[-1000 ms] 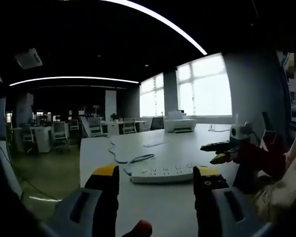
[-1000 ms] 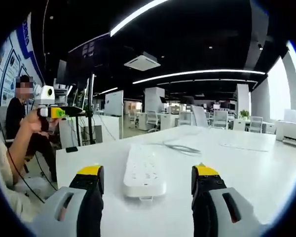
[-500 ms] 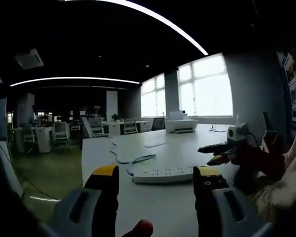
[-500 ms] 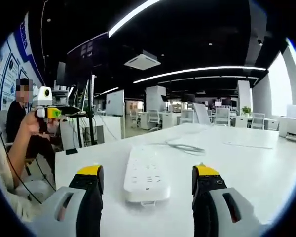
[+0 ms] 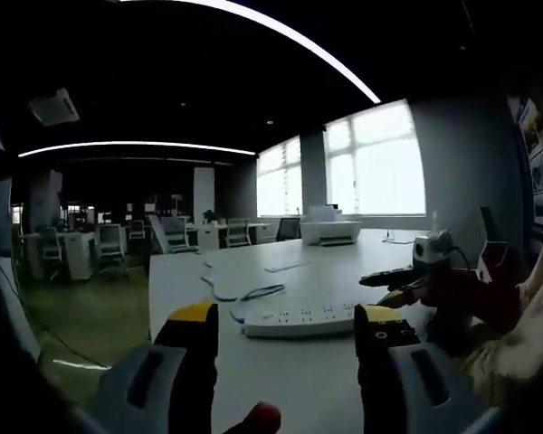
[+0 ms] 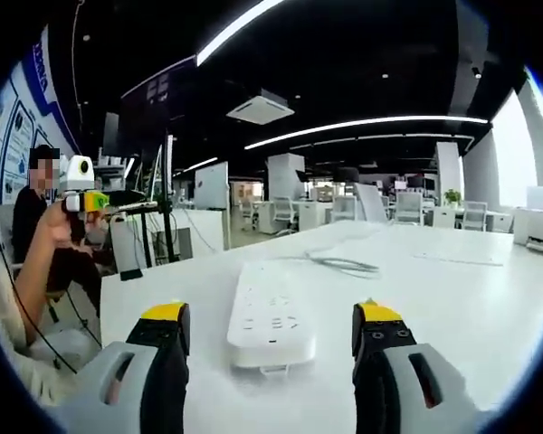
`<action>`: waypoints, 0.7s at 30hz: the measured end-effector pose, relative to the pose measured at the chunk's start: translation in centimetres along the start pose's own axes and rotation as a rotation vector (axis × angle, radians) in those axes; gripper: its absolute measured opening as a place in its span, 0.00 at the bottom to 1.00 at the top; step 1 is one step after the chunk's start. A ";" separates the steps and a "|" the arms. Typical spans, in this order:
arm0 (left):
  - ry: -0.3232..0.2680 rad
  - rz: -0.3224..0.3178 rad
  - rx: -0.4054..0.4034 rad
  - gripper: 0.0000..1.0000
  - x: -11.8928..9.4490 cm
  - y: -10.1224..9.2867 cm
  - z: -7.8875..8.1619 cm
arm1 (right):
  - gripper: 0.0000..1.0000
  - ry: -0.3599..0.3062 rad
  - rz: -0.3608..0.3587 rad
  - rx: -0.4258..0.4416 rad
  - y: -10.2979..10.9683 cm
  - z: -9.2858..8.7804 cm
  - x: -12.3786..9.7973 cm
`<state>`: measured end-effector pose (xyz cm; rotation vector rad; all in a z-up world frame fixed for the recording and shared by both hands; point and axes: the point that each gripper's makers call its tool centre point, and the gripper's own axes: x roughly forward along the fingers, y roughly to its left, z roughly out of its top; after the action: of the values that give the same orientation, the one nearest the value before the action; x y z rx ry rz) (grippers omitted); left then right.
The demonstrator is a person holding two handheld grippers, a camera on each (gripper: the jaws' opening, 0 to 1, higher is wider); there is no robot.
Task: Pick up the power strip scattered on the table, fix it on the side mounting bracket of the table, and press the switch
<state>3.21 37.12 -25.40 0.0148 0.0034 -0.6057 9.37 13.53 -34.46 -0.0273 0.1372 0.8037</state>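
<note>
Basically small closing motion on the right side over the last second. In the right gripper view the power strip reads slightly larger and nearer than a second back, sitting between the yellow-tipped jaws of the right gripper; jaws are wide apart and not touching it. In the left gripper view the other gripper's black tips, coming in from the right, have dropped lower toward the strip's right-hand end. Left gripper is spread wide as well, holding nothing, framing barely moved.

My read: approach phase, no grasp yet, mounting and switch steps all untouched.

Strip itself: white, long flat bar, lying face-up on the white table, sockets visible on top. In the left gripper view it lies crosswise just past the jaw tips. In the right gripper view it runs lengthwise, away from the camera. Its cable trails off the far end and curves across the tabletop. Mounting bracket: can't pick it out.
</note>
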 end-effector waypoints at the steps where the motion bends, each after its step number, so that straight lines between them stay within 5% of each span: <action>1: 0.000 0.000 0.000 0.65 0.0 0.0 0.0 | 0.69 0.001 0.000 0.001 0.0 0.0 0.0; 21: 0.005 0.004 -0.002 0.65 -0.2 0.3 -0.1 | 0.68 0.074 0.015 -0.017 1.0 -1.6 1.4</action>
<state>3.22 37.51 -25.49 0.0139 0.0087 -0.6012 9.37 15.11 -36.23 -0.0724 0.2011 0.8192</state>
